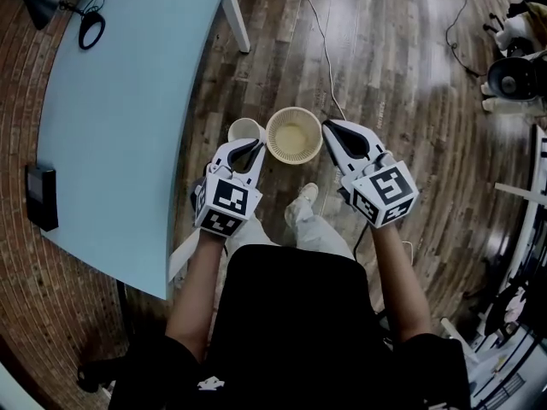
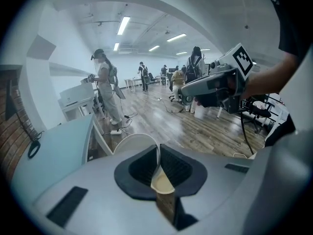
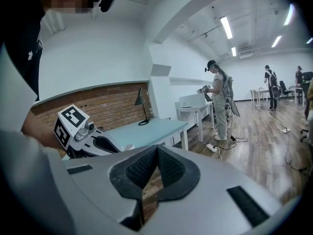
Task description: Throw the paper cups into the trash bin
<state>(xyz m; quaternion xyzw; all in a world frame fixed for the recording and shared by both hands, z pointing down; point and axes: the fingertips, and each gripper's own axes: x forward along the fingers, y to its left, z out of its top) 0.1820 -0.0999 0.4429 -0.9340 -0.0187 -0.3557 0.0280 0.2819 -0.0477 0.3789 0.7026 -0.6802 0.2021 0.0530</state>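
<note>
The left gripper (image 1: 249, 147) is clamped on the wall of a paper cup (image 1: 244, 129). In the left gripper view the thin white wall (image 2: 134, 143) stands pinched between the two dark pads, one pad inside the rim and one outside. The right gripper (image 1: 331, 132) has its jaws together with nothing between them, and in its own view the pads meet at the tips over bare floor. In the head view the trash bin (image 1: 294, 156), a round pale basket standing on the wooden floor (image 1: 402, 75), sits between the two grippers. The cup hangs just beside the bin's rim at 9 o'clock, and the empty gripper's tip is close to the rim at 3 o'clock. From the cup, then, the bin's open mouth lies at 3 o'clock and lower down. The cup's mouth faces up toward the head camera, so its long axis looks roughly upright, though I cannot tell the exact tilt. The left hand is the one that matters. As I judge it, the cup is not yet over the opening, so it needs a short carry toward 3 o'clock before the pads part. The blue table (image 1: 128, 109) lies off at 9 o'clock, well clear of that path.
</note>
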